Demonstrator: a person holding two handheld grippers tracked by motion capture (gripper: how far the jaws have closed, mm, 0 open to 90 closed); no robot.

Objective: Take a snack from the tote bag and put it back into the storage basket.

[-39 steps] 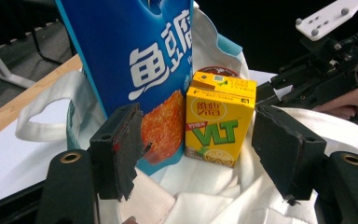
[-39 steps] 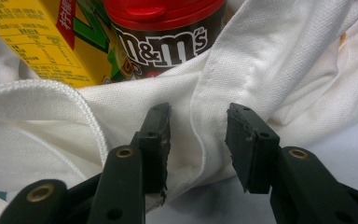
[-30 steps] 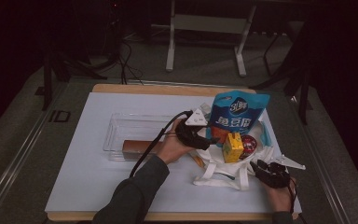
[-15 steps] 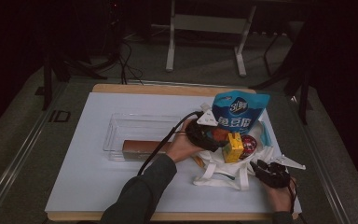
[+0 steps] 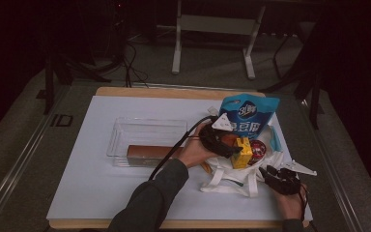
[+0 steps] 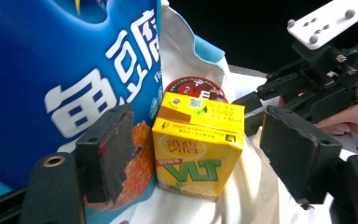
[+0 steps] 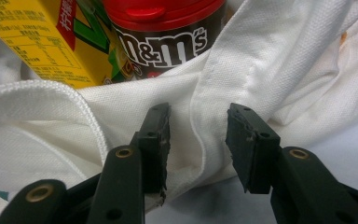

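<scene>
**Yellow VLT carton framed by opened left gripper at the white tote bag**

The left gripper (image 5: 232,147) is being held at the mouth of a white woven cloth tote bag (image 5: 232,176); its jaws have just been opening and are standing released, with the yellow VLT drink carton (image 6: 198,144) seen between the black, scuffed rectangular pads (image 6: 107,149) but not being pressed by them. The carton is a glossy, sharp-edged cardboard box, being kept upright with its long axis vertical and its printed face turned toward the left gripper. In the high view the carton (image 5: 243,152) is sitting inside the bag, right of the table's centre. At the carton's 12 o'clock in the left gripper view, a round M&M's tub (image 6: 193,88) with a red plastic lid is standing just behind it; at its 9 o'clock a tall, shiny blue snack pouch (image 6: 51,70) with white lettering is rising, soft and slightly creased.

The right gripper (image 7: 198,140) is being held with its jaws partly apart astride a stitched fold of the bag; whether the pads are pressing the coarse fabric cannot be told. In the high view, a clear plastic rectangular tray (image 5: 145,133) holding a long brown bar (image 5: 149,151) is lying at the bag's 9 o'clock on the white table cover (image 5: 77,193).
</scene>
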